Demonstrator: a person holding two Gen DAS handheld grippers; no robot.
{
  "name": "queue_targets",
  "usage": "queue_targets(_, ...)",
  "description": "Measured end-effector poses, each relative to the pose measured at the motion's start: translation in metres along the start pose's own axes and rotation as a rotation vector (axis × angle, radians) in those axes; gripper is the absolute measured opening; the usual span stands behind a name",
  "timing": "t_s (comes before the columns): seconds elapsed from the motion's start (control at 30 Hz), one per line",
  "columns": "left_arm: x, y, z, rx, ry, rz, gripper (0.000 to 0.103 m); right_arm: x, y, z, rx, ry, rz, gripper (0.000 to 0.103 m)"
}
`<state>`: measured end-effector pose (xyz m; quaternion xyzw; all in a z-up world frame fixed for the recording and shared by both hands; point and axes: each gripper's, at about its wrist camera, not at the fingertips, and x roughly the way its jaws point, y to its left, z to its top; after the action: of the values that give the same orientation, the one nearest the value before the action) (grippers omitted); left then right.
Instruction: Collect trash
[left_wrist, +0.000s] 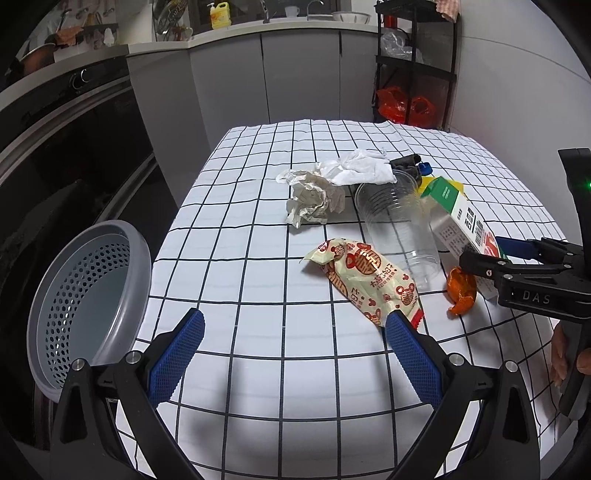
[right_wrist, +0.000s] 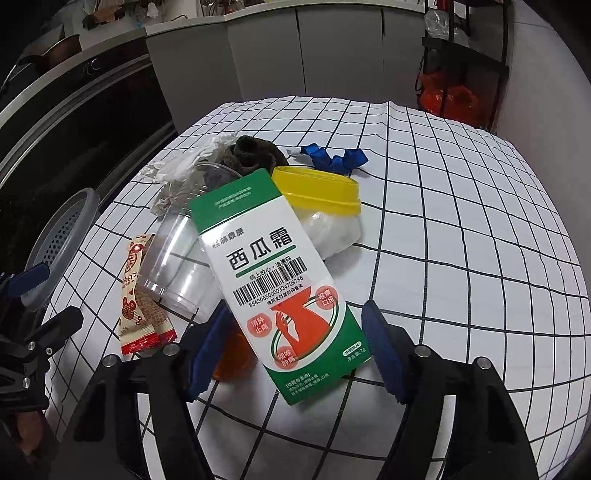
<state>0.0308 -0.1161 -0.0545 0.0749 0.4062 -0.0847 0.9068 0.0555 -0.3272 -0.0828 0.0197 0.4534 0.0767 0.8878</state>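
Blue-padded right hand-held gripper is being closed around the green-and-white cardboard medicine box, not clamped yet. Box is being propped on bench clutter; light, crushable, best pinched across its narrow sides.

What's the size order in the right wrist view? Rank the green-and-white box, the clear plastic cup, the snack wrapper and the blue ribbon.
1. green-and-white box, though it lies nearest the camera
2. clear plastic cup
3. snack wrapper, partly behind the cup
4. blue ribbon, farthest away, so its rank against the wrapper is unsure
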Motion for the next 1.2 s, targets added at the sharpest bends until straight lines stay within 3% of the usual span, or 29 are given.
queue_targets(0.13,0.000,-0.002,0.001,-0.004,-0.001,-0.005,0.096,-0.010,-0.004,0.000,0.046,-0.019,-0.003,0.057)
queue_targets(0.83,-0.009,-0.005,0.002,-0.009,-0.026,-0.022,0.096,-0.065,0.015,-0.017,0.185,-0.142,-0.119,0.055)
queue_targets(1.2,-0.006,-0.016,-0.002,0.007,-0.020,-0.042,0.097,-0.079,0.014,-0.021,0.242,-0.183,-0.117,0.055)
